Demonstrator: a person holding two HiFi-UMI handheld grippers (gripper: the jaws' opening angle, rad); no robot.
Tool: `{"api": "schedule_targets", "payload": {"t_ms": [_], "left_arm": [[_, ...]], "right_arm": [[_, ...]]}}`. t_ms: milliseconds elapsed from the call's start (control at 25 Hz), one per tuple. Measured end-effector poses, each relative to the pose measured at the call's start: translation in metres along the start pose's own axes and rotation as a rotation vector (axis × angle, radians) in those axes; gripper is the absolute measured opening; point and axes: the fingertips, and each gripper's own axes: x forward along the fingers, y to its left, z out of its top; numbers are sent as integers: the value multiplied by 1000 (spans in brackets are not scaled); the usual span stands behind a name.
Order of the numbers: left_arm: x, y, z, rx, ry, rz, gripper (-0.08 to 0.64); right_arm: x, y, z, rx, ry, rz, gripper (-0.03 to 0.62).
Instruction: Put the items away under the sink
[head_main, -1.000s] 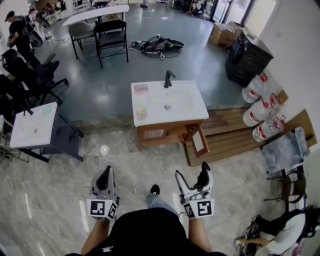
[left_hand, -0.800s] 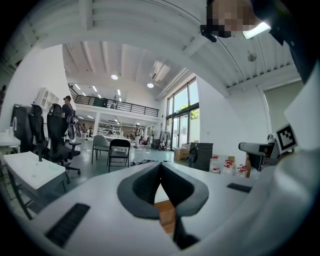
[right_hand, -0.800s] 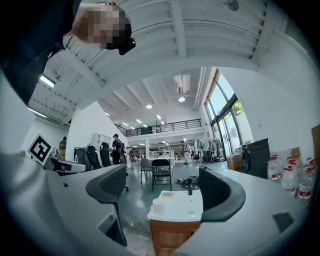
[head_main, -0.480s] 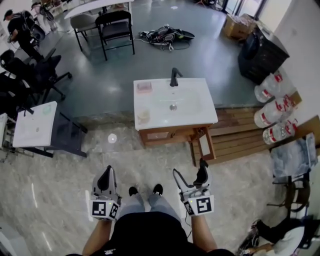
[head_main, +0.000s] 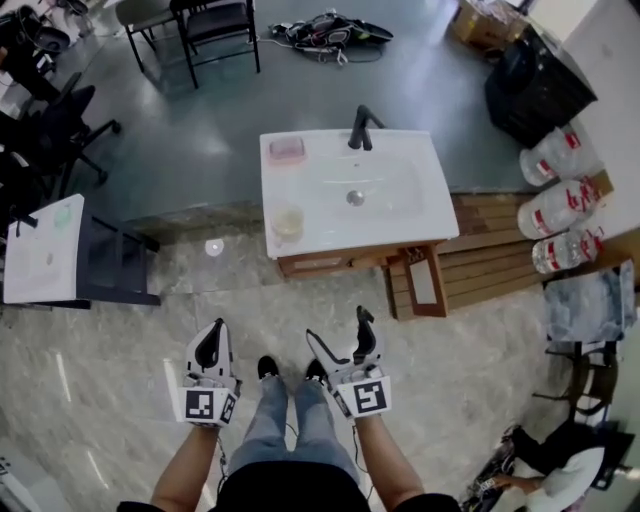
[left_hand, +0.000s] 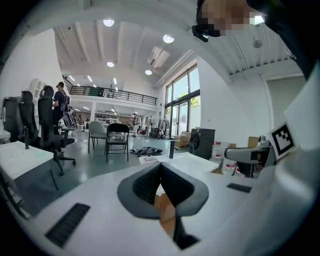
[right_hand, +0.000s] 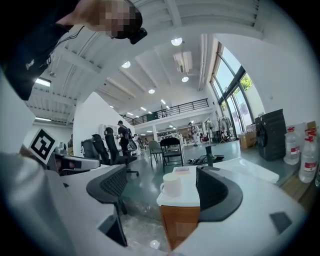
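Lower left of the head view: left gripper (head_main: 209, 341), jaws pressed together, nothing in them. To be opened before any reach.

Centre-left, on the sink's near left corner: cup (head_main: 287, 221), upright. Behind it, at the far left corner, a pink dish (head_main: 287, 149). Both well apart from either gripper, and both apparently the things to stow. Judged stage: approach only, nothing picked up yet.

Just right of lower centre: right gripper (head_main: 337, 328), jaws spread wide and empty. Through its own view, only the distant cup and sink (head_main: 400, 212) framed in the gap. Lined up on the cup, so probably best used for the first grab.

For the approach:
- Walk up close before extending.
- Come at the cup level and from the front, jaws either side of its wall and clear of the handle.
- Close gently and centred, for fear of nudging a light cup off the edge.
- Lift straight up before swinging away.

Right of centre, below the sink's front edge: cabinet door (head_main: 421, 281), standing open. No need to pull it. Mind its edge when crouching, and carry the cup low into the opening on that side.

Far right: water bottles (head_main: 558, 205), of no concern here.
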Motion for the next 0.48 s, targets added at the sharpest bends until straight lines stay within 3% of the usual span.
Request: {"api": "schedule_targets", "payload": {"t_ms": [280,480], "left_arm": [[70,38,-55,2,-22,8,6],[101,60,-90,-7,1,21,6]], "right_arm": [[79,5,-100,2,79,29,441],[130,0,-135,-31,103,29,391]]}}
